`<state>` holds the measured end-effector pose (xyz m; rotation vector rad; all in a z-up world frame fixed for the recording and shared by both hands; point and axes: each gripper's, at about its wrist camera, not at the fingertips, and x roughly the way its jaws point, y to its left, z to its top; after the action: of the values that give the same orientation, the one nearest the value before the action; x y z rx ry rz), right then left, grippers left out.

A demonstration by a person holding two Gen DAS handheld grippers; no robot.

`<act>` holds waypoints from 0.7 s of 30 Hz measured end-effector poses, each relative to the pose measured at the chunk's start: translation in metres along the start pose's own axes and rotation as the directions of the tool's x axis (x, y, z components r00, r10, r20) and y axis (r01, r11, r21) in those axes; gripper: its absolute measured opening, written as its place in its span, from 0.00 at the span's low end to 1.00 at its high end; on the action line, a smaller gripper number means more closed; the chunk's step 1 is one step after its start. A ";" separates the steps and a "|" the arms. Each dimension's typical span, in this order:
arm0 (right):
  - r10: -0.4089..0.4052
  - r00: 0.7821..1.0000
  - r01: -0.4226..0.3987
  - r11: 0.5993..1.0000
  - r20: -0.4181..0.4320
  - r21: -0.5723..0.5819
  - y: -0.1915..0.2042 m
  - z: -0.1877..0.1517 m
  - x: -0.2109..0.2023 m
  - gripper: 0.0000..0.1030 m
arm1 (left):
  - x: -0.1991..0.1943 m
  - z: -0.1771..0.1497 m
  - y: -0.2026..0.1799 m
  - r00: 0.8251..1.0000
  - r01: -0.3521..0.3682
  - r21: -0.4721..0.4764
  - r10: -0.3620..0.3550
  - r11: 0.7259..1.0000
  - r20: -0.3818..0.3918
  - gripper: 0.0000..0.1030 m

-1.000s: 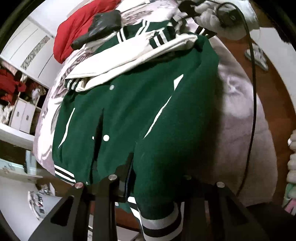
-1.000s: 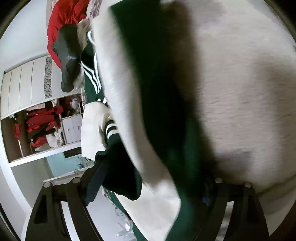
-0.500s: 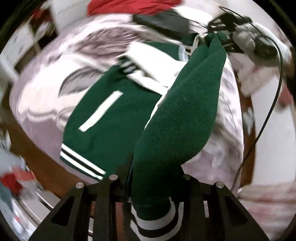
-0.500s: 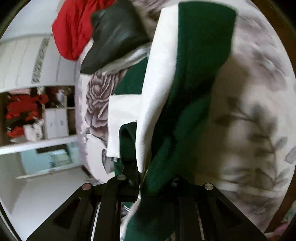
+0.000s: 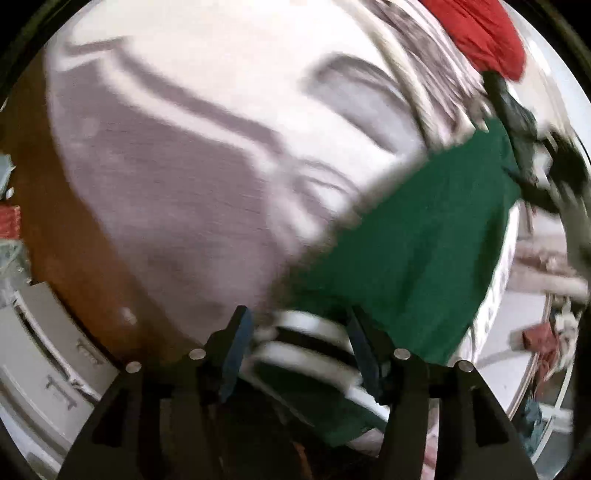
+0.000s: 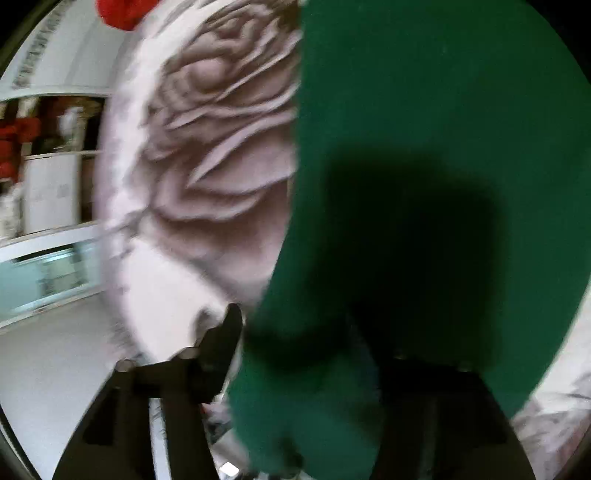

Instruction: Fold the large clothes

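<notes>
The green varsity jacket [image 5: 417, 243] lies on the bed and runs up to the right, blurred by motion. Its black-and-white striped hem [image 5: 306, 343] sits between the spread jaws of my left gripper [image 5: 299, 332], which are opening. In the right wrist view the jacket [image 6: 406, 129] fills the right half as plain green cloth. My right gripper [image 6: 303, 332] is opening too, with green cloth bunched between its jaws. One of its fingers [image 6: 225, 336] shows; the cloth and a dark shadow hide the other.
The grey rose-print bedspread [image 5: 192, 155] stretches left of the jacket. A red garment [image 5: 484, 33] and a dark garment [image 5: 524, 122] lie at the far end. Brown floor [image 5: 74, 236] and a white drawer unit [image 5: 40, 354] border the bed. Shelves with clothes [image 6: 40, 147] stand beyond.
Both grippers have swept across the bed with the jacket's edge, laying it over so that plain green cloth faces up. Both pairs of jaws have spread wider than half a second ago.
</notes>
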<state>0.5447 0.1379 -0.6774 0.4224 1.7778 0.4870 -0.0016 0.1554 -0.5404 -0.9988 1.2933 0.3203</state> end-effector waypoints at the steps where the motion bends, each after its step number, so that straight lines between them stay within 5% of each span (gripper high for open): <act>1: 0.049 0.999 -0.049 0.999 -0.010 -0.003 -0.005 -0.009 -0.004 0.62 | -0.005 -0.001 0.007 1.000 0.027 -0.014 -0.027 1.000 0.002 0.50; 4: 0.105 0.994 -0.105 0.994 0.007 -0.013 -0.023 -0.052 -0.026 0.63 | -0.005 -0.002 0.011 0.996 0.087 -0.042 -0.088 0.995 -0.015 0.57; 7: -0.001 0.999 0.001 1.000 0.047 -0.001 -0.065 -0.112 -0.041 0.63 | 0.015 0.001 -0.013 0.989 0.133 -0.004 -0.133 0.991 -0.069 0.57; 11: -0.042 0.997 0.051 0.987 -0.061 0.150 -0.134 -0.207 -0.007 0.63 | 0.037 0.006 -0.044 0.998 -0.006 0.112 0.013 0.994 -0.064 0.62; 12: -0.012 0.993 0.035 0.979 -0.114 0.201 -0.153 -0.238 0.014 0.63 | 0.041 0.005 -0.047 0.999 -0.041 0.132 0.045 0.990 -0.028 0.60; 13: 0.000 0.989 0.035 0.972 -0.149 0.231 -0.164 -0.257 0.030 0.63 | 0.041 0.004 -0.049 0.999 -0.051 0.142 0.051 0.989 -0.002 0.42; 15: 0.039 0.975 0.023 0.963 -0.220 0.270 -0.178 -0.292 0.065 0.63 | 0.035 0.001 -0.050 0.997 -0.073 0.149 0.069 0.986 0.035 0.27; 17: 0.047 0.978 0.017 0.953 -0.204 0.302 -0.183 -0.316 0.081 0.33 | 0.019 -0.003 -0.047 0.998 -0.032 0.132 0.025 0.991 0.058 0.18; 19: 0.030 0.989 0.017 0.952 -0.147 0.306 -0.178 -0.332 0.077 0.17 | -0.001 -0.009 -0.048 0.997 -0.011 0.133 0.001 0.991 0.078 0.15; 21: 0.034 0.992 0.004 0.956 -0.122 0.292 -0.164 -0.344 0.062 0.13 | -0.019 -0.010 -0.048 0.996 -0.001 0.143 -0.011 0.990 0.087 0.15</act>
<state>0.1911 -0.0053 -0.7360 0.6227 1.9786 0.2650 0.0194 0.1266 -0.5018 -0.8577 1.2162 0.2613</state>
